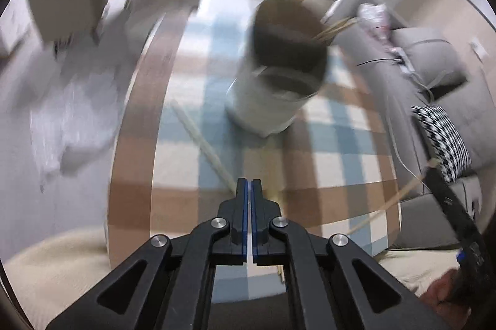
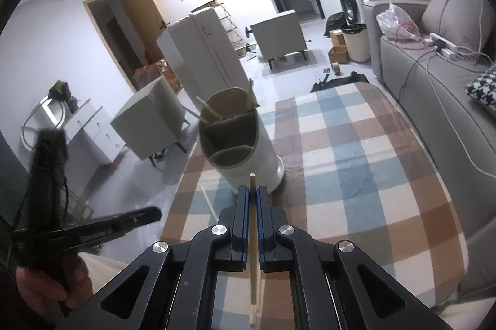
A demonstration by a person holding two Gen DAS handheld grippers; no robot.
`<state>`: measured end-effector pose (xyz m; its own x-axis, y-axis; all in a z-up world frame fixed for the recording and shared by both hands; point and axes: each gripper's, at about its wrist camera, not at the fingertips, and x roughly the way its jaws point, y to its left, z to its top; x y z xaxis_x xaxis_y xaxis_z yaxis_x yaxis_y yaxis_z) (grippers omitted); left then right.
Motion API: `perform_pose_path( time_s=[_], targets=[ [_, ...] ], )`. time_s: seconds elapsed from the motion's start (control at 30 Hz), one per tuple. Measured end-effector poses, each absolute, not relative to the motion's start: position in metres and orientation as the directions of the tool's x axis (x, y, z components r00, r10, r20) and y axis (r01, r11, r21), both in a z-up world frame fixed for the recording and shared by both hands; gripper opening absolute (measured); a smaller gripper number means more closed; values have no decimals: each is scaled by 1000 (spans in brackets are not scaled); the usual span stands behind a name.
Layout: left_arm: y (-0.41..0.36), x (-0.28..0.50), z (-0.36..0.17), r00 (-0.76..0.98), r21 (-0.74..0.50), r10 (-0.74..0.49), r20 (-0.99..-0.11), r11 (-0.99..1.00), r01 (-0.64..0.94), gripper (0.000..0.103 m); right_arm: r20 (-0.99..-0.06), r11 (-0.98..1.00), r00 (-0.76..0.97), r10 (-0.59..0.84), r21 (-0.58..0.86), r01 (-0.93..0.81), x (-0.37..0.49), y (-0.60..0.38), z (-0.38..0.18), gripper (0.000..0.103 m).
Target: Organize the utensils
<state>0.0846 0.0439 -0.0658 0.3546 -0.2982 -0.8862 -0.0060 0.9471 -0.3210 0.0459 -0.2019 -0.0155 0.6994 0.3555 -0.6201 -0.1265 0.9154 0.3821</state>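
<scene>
A white cylindrical utensil holder point(image 2: 248, 150) with brown inner compartments stands on the checked tablecloth point(image 2: 356, 162); it shows blurred as the holder point(image 1: 272, 88) in the left wrist view. A few chopsticks point(image 2: 208, 110) lean in its back compartment. My right gripper point(image 2: 252, 190) is shut on a pair of pale chopsticks point(image 2: 253, 237), whose tip points toward the holder's base. One loose chopstick point(image 1: 201, 140) lies on the cloth, its near end just left of my left gripper point(image 1: 249, 182), which is shut with nothing between its pads. At the right edge of the left wrist view, the right gripper point(image 1: 434, 175) carries its chopsticks point(image 1: 400, 195).
The round table's left rim point(image 1: 136, 119) drops to the floor. A grey sofa point(image 2: 434, 100) with a houndstooth cushion point(image 1: 443, 140) runs along the right. White cabinets point(image 2: 148, 122) stand beyond the holder. A hand point(image 2: 52, 283) holds the left gripper point(image 2: 155, 212).
</scene>
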Motion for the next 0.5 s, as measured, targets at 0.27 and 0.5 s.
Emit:
perform_pose_path(
  time_s=[0.27, 0.5],
  targets=[
    [62, 129, -121, 280, -274, -223, -934, 949, -156, 52, -643, 906, 677, 359, 414, -87, 65, -211, -29, 4],
    [57, 175, -149, 260, -218, -165, -952, 957, -192, 52, -663, 900, 651, 369, 431, -71, 91, -215, -42, 4]
  ],
)
